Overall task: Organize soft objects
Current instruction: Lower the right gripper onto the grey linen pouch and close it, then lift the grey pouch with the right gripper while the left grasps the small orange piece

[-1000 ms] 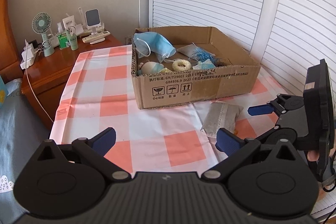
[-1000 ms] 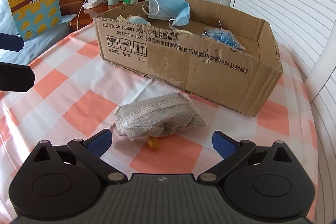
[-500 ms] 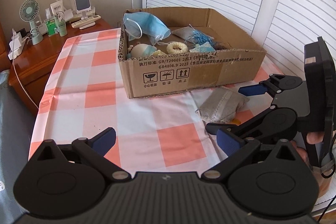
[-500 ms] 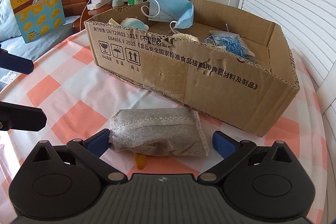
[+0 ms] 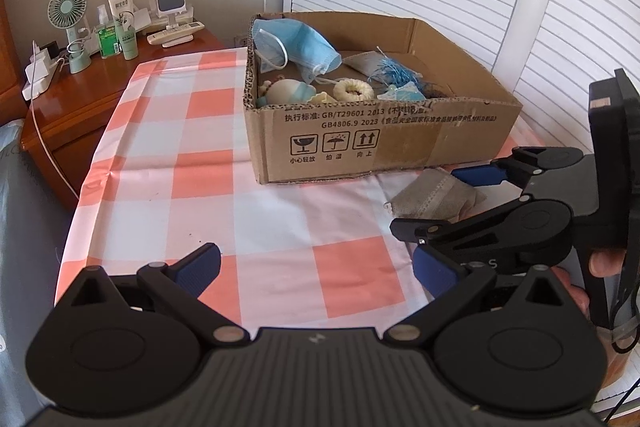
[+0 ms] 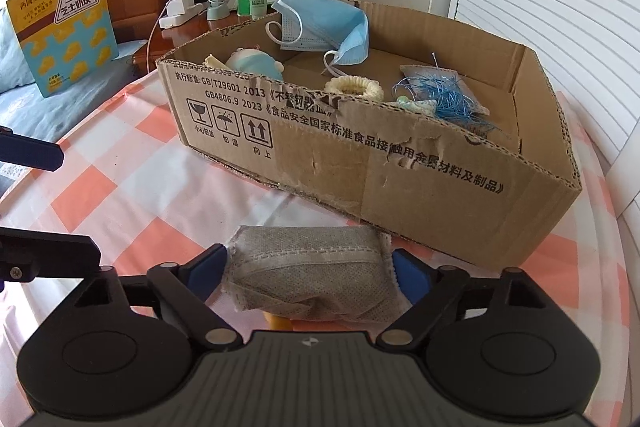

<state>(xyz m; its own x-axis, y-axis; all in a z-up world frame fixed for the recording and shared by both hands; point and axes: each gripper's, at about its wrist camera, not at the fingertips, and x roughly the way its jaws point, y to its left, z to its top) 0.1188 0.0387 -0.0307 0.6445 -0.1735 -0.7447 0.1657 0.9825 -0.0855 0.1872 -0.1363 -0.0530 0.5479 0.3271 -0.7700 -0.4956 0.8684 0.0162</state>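
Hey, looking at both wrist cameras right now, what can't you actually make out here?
- Small orange object, right wrist view: mostly hidden under the grey pouch; identity unclear.
- Right gripper: whether its pads press the pouch is unclear.
- Cardboard box floor, left wrist view: near wall hides it.
- Bottle labels on the nightstand: too small.

The right gripper (image 6: 310,273) has its blue fingertips (image 6: 206,267) pressed against both ends of a grey fabric pouch (image 6: 312,277) lying on the checked tablecloth (image 6: 132,195). Just behind the pouch stands an open cardboard box (image 6: 400,171) holding a blue face mask (image 6: 320,27), a cream scrunchie (image 6: 354,87), a small plush toy (image 6: 252,61) and blue tinsel (image 6: 448,97).
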